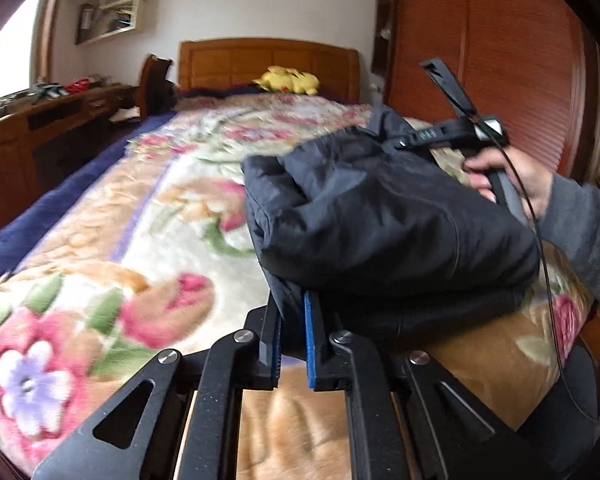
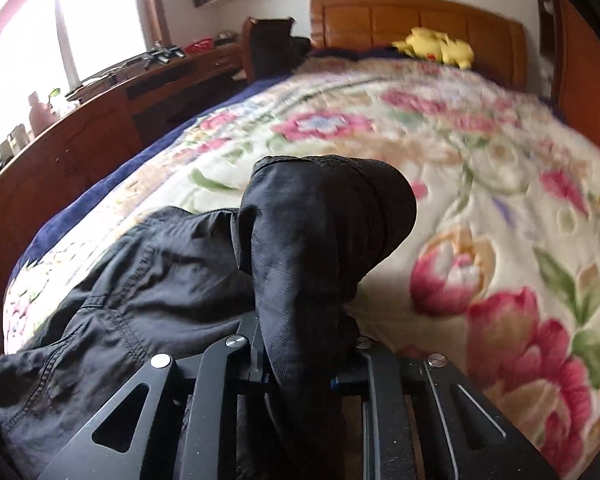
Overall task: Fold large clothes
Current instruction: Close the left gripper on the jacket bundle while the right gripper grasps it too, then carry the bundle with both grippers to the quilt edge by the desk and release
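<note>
A large black garment lies bunched on the floral blanket of a bed. My left gripper is shut on the garment's near edge, which passes between its blue-padded fingers. The right gripper, held by a hand in a grey sleeve, pinches the far end of the garment. In the right wrist view my right gripper is shut on a thick fold of the black garment, which bulges up over the fingers. The rest of the cloth spreads to the left on the bed.
A wooden headboard with a yellow plush toy is at the far end. A wooden desk with clutter runs along the left under a window. A wooden wardrobe stands on the right.
</note>
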Demonstrator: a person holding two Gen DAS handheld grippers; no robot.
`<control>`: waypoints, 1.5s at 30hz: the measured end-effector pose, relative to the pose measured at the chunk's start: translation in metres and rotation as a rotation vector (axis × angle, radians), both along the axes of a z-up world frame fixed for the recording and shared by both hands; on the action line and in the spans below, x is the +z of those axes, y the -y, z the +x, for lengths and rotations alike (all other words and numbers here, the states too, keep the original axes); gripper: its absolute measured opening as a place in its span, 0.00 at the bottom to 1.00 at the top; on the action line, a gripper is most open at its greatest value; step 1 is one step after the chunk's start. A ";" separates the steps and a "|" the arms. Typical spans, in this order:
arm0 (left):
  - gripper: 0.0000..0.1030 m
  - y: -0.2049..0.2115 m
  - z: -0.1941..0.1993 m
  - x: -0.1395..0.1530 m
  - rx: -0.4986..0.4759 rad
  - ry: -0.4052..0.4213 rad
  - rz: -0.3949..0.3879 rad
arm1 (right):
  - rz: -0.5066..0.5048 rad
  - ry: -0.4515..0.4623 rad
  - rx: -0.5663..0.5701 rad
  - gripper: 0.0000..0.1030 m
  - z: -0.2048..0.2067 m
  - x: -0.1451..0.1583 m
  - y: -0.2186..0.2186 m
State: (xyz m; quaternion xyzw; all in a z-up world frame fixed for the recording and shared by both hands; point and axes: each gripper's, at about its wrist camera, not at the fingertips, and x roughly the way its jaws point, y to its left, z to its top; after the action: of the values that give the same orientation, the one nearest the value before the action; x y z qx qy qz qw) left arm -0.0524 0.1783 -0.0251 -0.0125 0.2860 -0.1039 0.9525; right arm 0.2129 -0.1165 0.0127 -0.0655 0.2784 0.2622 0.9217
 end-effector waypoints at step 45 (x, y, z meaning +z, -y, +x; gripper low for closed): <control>0.30 -0.306 -0.083 -0.028 0.668 0.040 0.037 | -0.199 0.106 0.313 0.62 -0.029 -0.017 -0.309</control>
State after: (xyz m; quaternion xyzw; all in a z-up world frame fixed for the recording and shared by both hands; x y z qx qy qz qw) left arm -0.1355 0.4842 -0.0529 -0.0863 0.2492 0.2189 0.9394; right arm 0.1835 0.1924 -0.0042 -0.2124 0.2403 0.3696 0.8721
